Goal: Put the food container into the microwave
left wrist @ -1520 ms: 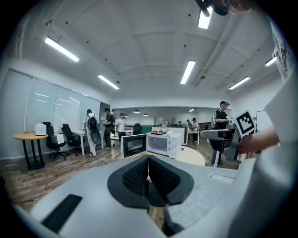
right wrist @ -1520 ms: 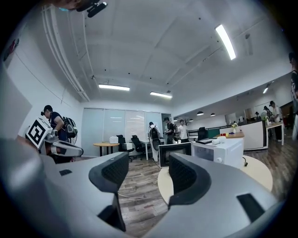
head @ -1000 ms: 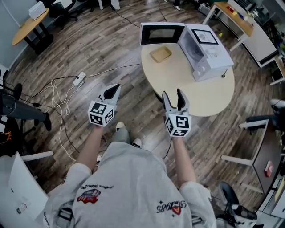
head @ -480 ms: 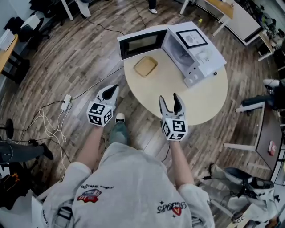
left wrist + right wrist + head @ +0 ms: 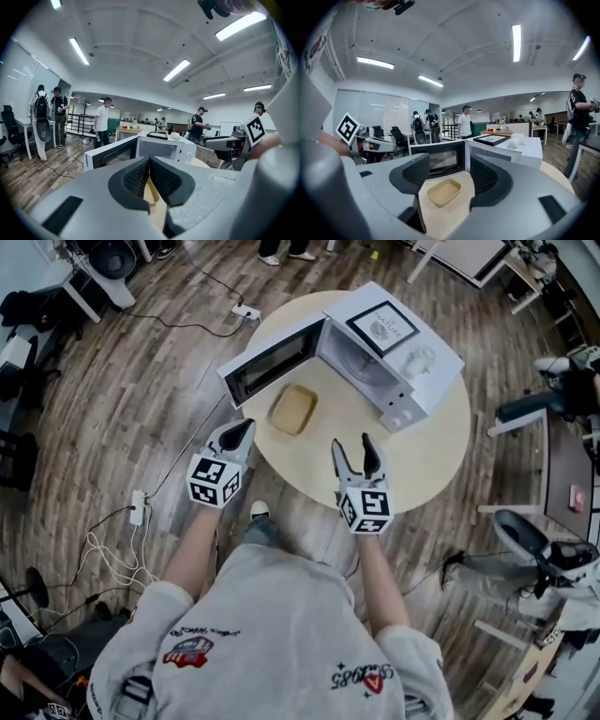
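Note:
A shallow tan food container (image 5: 292, 409) (image 5: 444, 192) lies on the round beige table (image 5: 422, 460), just in front of the white microwave (image 5: 389, 348) whose door (image 5: 272, 362) stands swung open to the left. My left gripper (image 5: 236, 433) is shut and empty, held at the table's near-left edge; in its own view the jaws are pressed together (image 5: 149, 176). My right gripper (image 5: 354, 455) is open and empty over the table's near edge, with the container framed between its jaws (image 5: 445, 180) at some distance.
A framed picture (image 5: 382, 326) and a small white cup (image 5: 420, 360) rest on the microwave's top. Cables and a power strip (image 5: 139, 507) lie on the wood floor at left. Office chairs (image 5: 534, 549) stand to the right. Several people stand in the room beyond the table.
The view has swung round the table, so the microwave and container now sit closer and more centred ahead. Both grippers stay in the same pose, left shut and right open.

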Action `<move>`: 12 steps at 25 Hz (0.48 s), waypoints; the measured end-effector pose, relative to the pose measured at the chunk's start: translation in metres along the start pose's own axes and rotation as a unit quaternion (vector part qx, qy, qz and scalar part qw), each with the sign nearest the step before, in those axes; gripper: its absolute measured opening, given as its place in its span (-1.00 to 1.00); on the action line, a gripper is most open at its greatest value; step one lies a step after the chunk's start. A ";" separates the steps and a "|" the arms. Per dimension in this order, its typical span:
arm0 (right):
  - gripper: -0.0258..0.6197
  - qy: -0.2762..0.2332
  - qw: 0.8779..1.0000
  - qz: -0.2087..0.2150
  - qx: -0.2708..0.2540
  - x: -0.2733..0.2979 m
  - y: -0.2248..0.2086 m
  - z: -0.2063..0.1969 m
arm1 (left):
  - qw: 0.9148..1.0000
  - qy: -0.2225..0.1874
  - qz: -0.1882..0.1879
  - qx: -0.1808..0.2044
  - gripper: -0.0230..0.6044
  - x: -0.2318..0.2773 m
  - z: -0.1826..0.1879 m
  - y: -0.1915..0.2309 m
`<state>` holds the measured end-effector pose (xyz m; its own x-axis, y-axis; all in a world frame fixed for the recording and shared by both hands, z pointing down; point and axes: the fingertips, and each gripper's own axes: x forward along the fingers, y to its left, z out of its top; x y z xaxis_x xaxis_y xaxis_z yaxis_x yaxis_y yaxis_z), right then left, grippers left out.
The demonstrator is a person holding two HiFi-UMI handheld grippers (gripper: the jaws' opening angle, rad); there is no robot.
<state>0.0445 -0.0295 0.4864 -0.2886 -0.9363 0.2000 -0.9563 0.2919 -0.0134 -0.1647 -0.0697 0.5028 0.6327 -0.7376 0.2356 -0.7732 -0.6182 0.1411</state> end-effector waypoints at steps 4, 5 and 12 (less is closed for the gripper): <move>-0.10 0.002 0.999 -0.032 0.006 0.026 -0.002 0.002 | 0.999 0.006 -0.037 0.006 -0.91 0.028 0.005 0.022; -0.10 0.002 0.999 -0.039 0.008 0.030 -0.002 0.003 | 0.999 0.008 -0.044 0.007 -0.91 0.034 0.006 0.026; -0.10 0.011 0.998 -0.067 0.012 0.043 -0.004 0.003 | 0.997 0.012 -0.078 0.004 -0.91 0.060 0.010 0.037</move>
<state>0.0356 -0.0718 0.4923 -0.1576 -0.9621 0.2227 -0.9872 0.1595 -0.0095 -0.1552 -0.1398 0.5128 0.7441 -0.6256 0.2346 -0.6650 -0.7271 0.1703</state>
